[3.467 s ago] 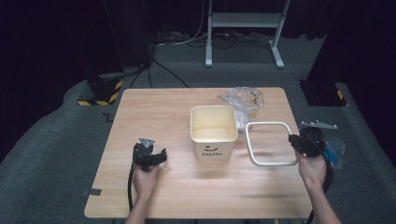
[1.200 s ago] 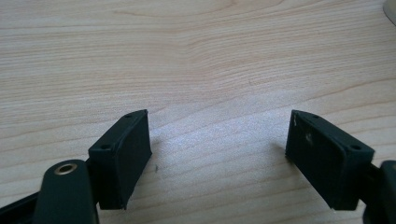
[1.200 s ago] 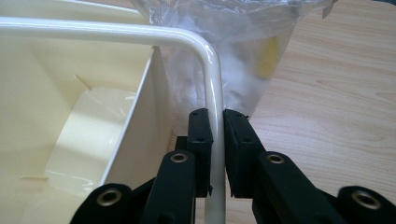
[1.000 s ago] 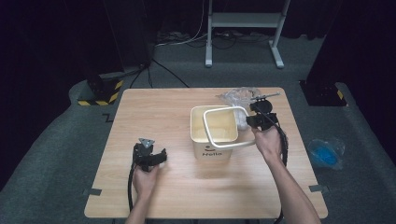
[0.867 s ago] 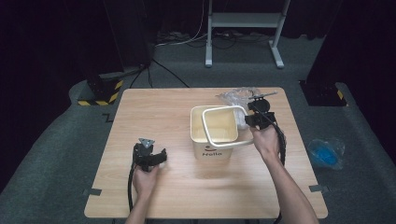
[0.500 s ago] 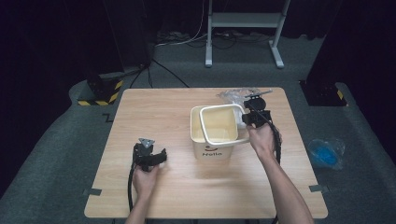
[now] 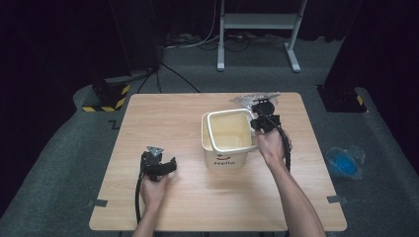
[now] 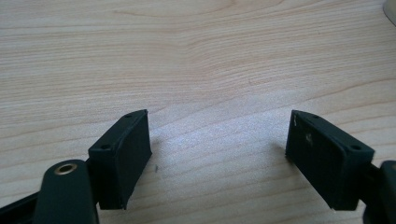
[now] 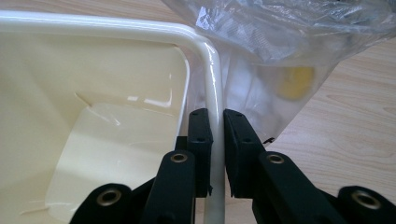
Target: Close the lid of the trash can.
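A cream plastic bin (image 7: 225, 157) marked "Hello" stands upright mid-table. A white rectangular ring (image 7: 212, 132) lies over its open top; whether it rests on the bin's edge I cannot tell. My right gripper (image 7: 256, 125) is shut on the ring's right side. In the right gripper view the two pads pinch the ring's white bar (image 9: 212, 70) at the right gripper (image 9: 217, 124), with the bin's hollow (image 9: 93, 116) to the left. My left gripper (image 7: 158, 165) rests on the table at front left, open. Only bare wood lies between the jaws of the left gripper (image 8: 218, 149).
A crumpled clear plastic bag (image 7: 253, 98) holding something yellow (image 9: 295, 83) lies just behind the bin, close to my right gripper. On the floor to the right is a blue bag (image 7: 345, 160). A metal stand (image 7: 257, 24) is beyond the table (image 7: 163, 118).
The right gripper has carried the white ring from the table's right side leftward over the bin's top, still drifting left. The left gripper has stayed where it was.
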Available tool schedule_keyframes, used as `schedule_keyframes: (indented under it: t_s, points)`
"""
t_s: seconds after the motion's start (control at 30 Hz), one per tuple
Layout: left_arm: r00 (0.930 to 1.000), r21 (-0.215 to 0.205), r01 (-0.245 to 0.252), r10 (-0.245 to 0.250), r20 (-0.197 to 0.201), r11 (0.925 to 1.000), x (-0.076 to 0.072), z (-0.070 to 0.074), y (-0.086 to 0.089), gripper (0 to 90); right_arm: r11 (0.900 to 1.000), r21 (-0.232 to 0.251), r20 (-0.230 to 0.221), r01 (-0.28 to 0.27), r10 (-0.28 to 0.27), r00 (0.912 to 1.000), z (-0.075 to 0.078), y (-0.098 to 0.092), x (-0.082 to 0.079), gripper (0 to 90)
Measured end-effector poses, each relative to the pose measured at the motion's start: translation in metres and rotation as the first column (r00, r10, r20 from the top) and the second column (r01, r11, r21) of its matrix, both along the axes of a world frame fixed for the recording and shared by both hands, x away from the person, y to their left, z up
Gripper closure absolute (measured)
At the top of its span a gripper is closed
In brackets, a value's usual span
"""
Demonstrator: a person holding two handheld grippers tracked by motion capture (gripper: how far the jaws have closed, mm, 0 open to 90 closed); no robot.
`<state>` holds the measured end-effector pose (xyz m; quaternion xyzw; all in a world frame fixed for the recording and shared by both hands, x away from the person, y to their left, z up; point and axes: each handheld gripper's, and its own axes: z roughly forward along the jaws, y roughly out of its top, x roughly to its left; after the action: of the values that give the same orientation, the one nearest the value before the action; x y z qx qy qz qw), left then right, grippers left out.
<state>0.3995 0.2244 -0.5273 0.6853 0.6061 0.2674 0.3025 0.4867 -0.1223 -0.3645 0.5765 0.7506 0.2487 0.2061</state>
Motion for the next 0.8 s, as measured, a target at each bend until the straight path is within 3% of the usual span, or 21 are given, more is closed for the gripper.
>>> schedule_keyframes:
  t_s: [0.8]
  points:
    - [1.0, -0.002, 0.0, 0.0, 0.0, 1.0, 0.0, 0.0, 0.0, 22.0, 1.0, 0.006, 0.006, -0.005, 0.005, 1.0, 0.002, 0.01, 0.001, 80.9]
